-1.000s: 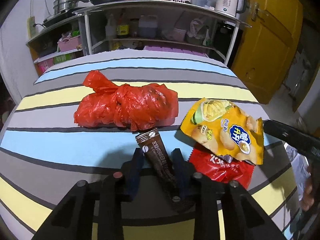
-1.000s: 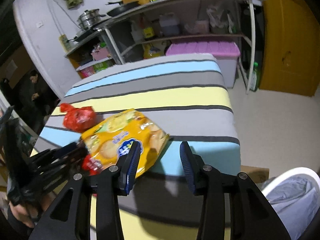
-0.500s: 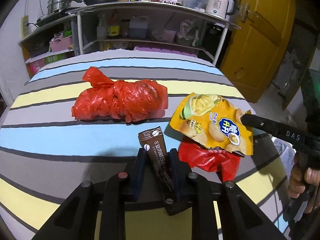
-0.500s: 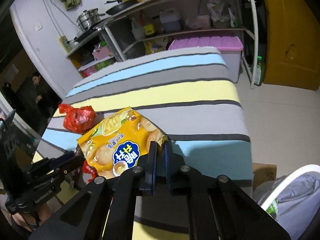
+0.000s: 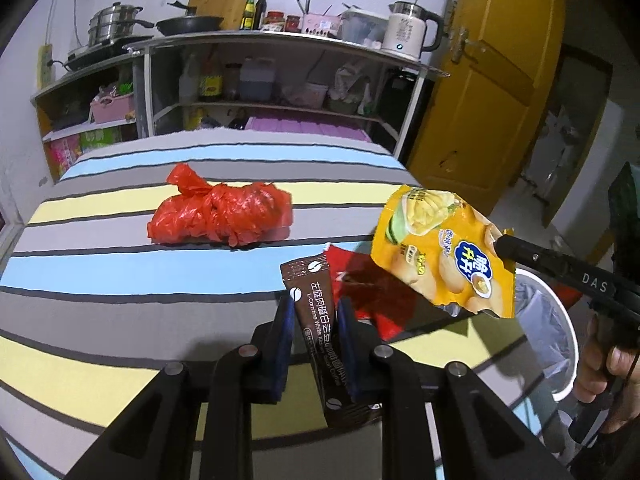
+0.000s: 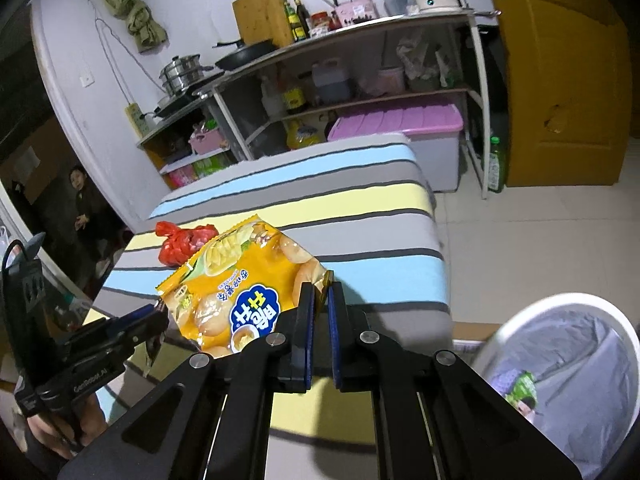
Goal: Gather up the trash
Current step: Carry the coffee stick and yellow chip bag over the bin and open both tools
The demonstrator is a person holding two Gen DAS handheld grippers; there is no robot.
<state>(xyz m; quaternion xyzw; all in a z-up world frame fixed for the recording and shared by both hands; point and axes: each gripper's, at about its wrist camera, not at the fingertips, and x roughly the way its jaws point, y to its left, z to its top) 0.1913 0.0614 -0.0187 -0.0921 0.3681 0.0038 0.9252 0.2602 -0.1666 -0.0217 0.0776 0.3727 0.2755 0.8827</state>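
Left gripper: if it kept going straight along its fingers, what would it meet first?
The left gripper, closing on the brown coffee sachet, points down toward the striped bed. Probably the flat red wrapper just ahead, otherwise the cover; depth is unclear.

yellow chip bag [image 5: 440,248]: lifted | brown sachet [image 5: 316,320]: upright | red bag [image 5: 220,216]: on bed

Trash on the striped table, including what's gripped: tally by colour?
Red: 2, the knotted plastic bag and the flat wrapper
Yellow: 1, the chip bag in the right gripper
Brown: 1, the coffee sachet in the left gripper
Total: 4
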